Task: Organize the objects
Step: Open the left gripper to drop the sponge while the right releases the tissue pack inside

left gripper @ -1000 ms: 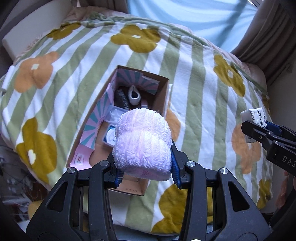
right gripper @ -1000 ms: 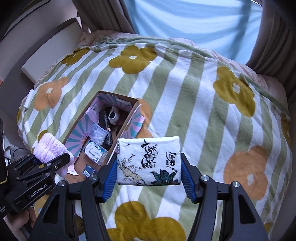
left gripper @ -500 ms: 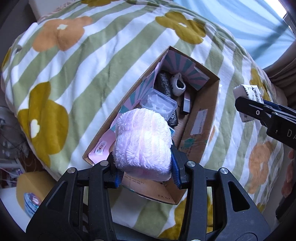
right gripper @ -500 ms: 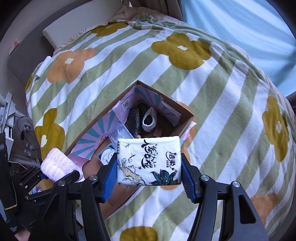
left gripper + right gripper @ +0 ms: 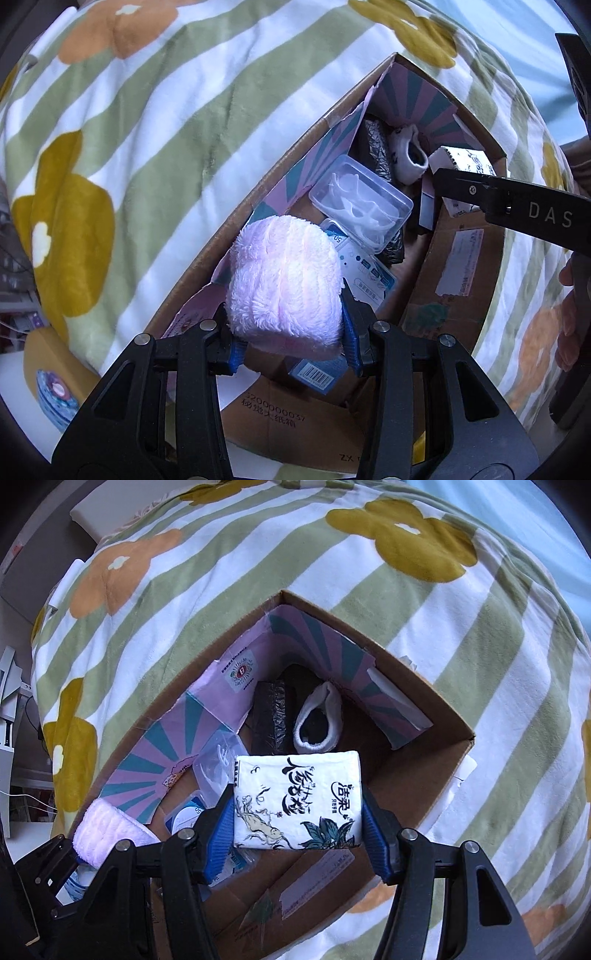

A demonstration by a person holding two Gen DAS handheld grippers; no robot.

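An open cardboard box (image 5: 458, 280) (image 5: 436, 716) with a pink and teal lining lies on the bed. My left gripper (image 5: 286, 332) is shut on a fluffy pink rolled towel (image 5: 284, 284) and holds it over the box's near end; the towel also shows in the right wrist view (image 5: 107, 827). My right gripper (image 5: 297, 834) is shut on a white tissue pack (image 5: 297, 801) with black script, held over the box's middle. The pack's end shows in the left wrist view (image 5: 463, 162).
In the box lie a clear plastic case (image 5: 360, 195), a white sock (image 5: 317, 720), a black foil packet (image 5: 269, 716) and a blue-labelled packet (image 5: 369, 280). The box rests on a blanket (image 5: 443, 602) with green stripes and flowers. The bed edge and floor clutter (image 5: 48, 384) lie left.
Both grippers have moved forward and down over the box, which now fills both views. Each keeps hold of its object.
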